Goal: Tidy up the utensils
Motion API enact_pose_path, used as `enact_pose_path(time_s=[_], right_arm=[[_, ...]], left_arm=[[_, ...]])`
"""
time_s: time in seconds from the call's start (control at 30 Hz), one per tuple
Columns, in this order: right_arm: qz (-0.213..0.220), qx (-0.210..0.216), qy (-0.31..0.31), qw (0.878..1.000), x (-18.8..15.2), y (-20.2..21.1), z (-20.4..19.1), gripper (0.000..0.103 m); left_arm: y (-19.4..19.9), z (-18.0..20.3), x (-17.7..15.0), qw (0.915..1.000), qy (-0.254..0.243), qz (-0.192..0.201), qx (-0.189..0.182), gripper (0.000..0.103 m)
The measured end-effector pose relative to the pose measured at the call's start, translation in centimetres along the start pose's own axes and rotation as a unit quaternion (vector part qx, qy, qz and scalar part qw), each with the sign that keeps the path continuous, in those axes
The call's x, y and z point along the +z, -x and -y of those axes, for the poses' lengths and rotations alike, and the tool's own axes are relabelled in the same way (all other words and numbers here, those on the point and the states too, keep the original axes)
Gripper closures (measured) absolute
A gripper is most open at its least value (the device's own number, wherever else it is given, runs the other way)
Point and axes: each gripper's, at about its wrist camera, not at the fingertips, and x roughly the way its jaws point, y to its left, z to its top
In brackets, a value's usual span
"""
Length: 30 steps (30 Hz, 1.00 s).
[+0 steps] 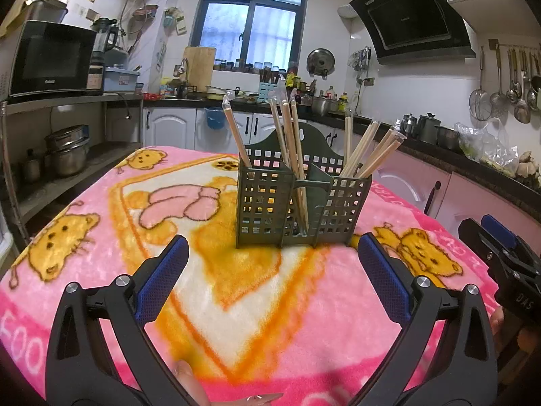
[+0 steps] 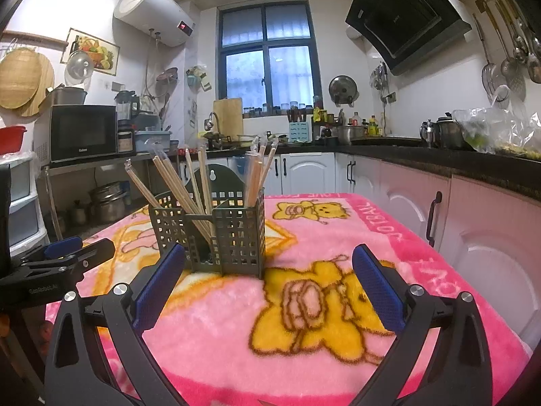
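A green holder [image 1: 297, 199] with three slotted compartments stands upright on the worktop [image 1: 304, 321], which is covered by a pink blanket [image 2: 321, 355] printed with yellow bears. All the chopsticks [image 1: 290, 135] I can see are already standing in it, some still in clear wrappers: one leaning out of the compartment toward nine o'clock, a bunch in the middle one, and several fanned toward one o'clock from the compartment on the three o'clock side, as the left camera shows it. No loose chopstick or other utensil lies on the blanket in either view. The left tool [image 1: 272, 257] is spread wide with nothing between its blue pads, pointing at the holder at twelve o'clock and a little short of it. The right tool [image 2: 268, 267] is spread just as wide and equally empty, with the holder [image 2: 216, 237] near its eleven o'clock; from the left camera it shows at three o'clock [image 1: 500, 250]. By my reckoning the sorting looks done or nearly so; what may be left is evening out the bundles between compartments, though I cannot tell if more utensils wait out of sight.
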Motion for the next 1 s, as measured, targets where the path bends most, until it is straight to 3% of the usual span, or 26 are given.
enact_pose_path(time_s=[1.0], right_arm=[[-0.002, 0.001, -0.001, 1.000, -0.26, 0.07, -0.20, 0.007]], left_arm=[[0.01, -0.15, -0.09, 1.0000, 0.002, -0.001, 0.000, 0.011]])
